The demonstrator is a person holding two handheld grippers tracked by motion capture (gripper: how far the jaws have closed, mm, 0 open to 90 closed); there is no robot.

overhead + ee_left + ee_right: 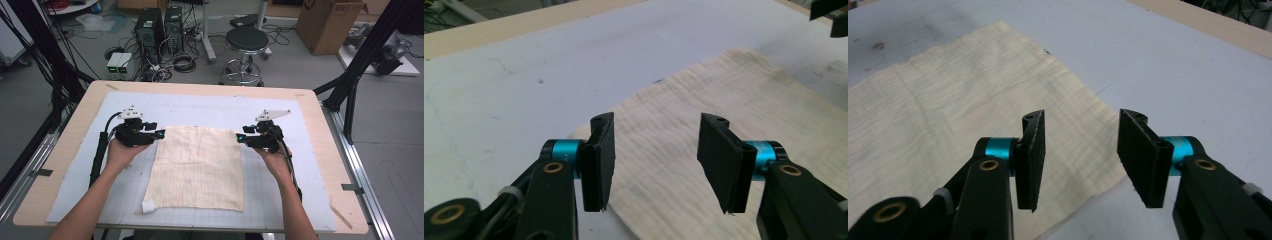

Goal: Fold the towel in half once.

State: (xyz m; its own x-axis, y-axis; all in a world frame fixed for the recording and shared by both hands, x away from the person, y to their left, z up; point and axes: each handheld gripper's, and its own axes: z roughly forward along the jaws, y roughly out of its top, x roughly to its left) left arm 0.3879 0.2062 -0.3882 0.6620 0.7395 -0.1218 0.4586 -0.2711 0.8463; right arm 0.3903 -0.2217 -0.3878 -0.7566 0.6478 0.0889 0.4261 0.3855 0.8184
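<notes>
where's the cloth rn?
High view: the cream cloth lies flat mid-table on the white mat, its far corners beside the open left gripper and right gripper.

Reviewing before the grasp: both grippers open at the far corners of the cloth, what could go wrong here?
1. The cloth lies flat on the white mat; the left gripper and right gripper, both open, may close on air or snag the mat.
2. Uneven grips could skew any fold.
3. The white tag at the near-left corner may catch.
</notes>
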